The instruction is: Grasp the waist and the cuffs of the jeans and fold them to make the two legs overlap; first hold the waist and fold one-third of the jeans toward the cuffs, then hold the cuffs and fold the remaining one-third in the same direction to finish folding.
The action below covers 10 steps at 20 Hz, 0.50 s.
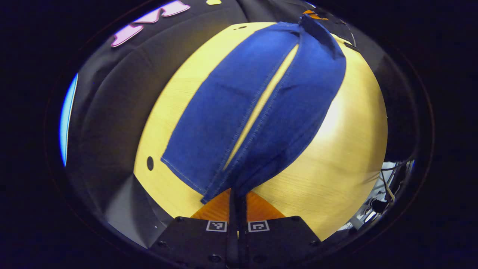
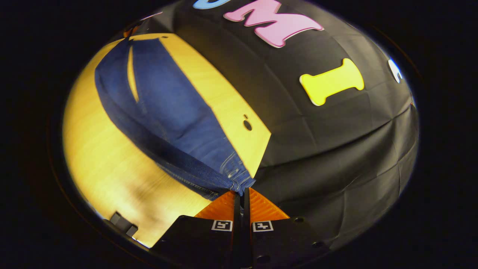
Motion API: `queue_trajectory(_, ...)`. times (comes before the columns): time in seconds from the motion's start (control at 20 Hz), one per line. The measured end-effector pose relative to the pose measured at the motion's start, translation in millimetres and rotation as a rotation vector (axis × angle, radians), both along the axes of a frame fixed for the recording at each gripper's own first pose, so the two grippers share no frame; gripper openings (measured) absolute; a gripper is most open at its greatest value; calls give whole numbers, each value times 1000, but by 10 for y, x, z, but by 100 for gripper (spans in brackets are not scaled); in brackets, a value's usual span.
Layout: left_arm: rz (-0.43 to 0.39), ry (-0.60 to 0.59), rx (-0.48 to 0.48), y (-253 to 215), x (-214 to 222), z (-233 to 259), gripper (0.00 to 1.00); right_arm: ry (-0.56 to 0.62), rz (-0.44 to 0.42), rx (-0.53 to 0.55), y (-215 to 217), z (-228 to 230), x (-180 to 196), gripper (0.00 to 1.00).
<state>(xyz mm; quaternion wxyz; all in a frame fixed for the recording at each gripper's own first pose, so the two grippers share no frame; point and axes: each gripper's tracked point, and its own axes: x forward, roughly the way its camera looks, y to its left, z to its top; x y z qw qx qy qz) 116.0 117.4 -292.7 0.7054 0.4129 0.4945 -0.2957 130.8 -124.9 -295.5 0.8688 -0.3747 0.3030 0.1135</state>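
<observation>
Blue jeans lie lengthwise on the yellow wooden table, the two legs side by side with a narrow gap between them. My left gripper is shut on the cuff of the right-hand leg, which rises a little off the table. The other cuff lies flat. At the far end the right gripper holds the waist. In the right gripper view, my right gripper is shut on a corner of the waist of the jeans. The left gripper shows at the cuffs.
The table has a small round hole near the flat cuff and another hole beside the waist. Cables hang off the table's right side. A small dark block sits at the table's edge.
</observation>
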Motion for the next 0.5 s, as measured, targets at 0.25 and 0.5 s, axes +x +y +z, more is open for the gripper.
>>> queue_trajectory(0.25, 81, 7, 31, 8, 672, 54, 6, -109, -122, 113, 127, 115, 1083, 5)
queue_trajectory(0.5, 156, 104, 38, 19, 1375, -333, 6, 12, -167, 53, 204, -762, 1703, 5)
